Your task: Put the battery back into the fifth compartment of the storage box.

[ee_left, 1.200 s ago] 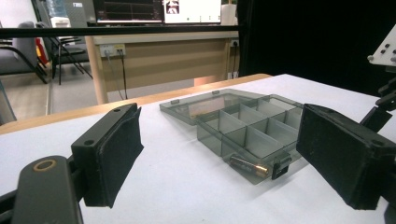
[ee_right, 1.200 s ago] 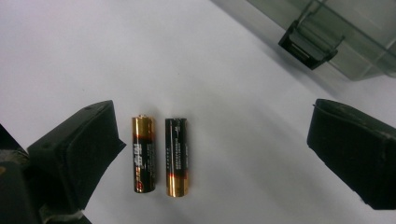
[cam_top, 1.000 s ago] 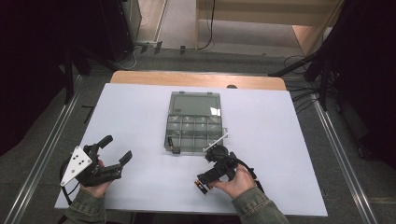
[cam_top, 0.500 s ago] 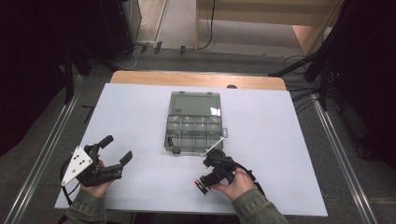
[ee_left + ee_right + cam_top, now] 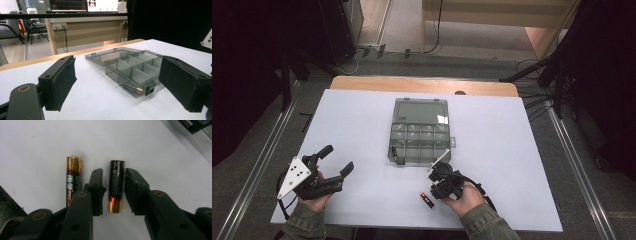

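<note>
the right gripper (image 5: 113, 192) is low over the white worktop (image 5: 512, 150), near its front edge, with its two black fingers (image 5: 96, 191) either side of a black battery (image 5: 116, 186). the fingers are a little way open, the battery lying lengthwise in the gap between them on the worktop; the pads look just clear of it on both sides, so nothing is clamped. its gold end points back toward the gripper. a second battery (image 5: 73, 180), gold and black with printed lettering, lies parallel just outside the left-hand finger in the right gripper view (touching or not, i cannot tell). in the high view one battery (image 5: 426, 200) shows on the worktop just left of the right gripper (image 5: 443, 181), which a hand holds from below.

the left gripper (image 5: 117, 87) is held well apart at the front left of the worktop, its fingers (image 5: 61, 80) spread wide and holding nothing. beyond them stands a clear compartment box (image 5: 132, 68) with its lid laid open flat behind it, and a third battery (image 5: 132, 88) lies in the box's near corner compartment. in the high view the box (image 5: 419, 132) sits at the middle of the worktop, just beyond the right gripper.
</note>
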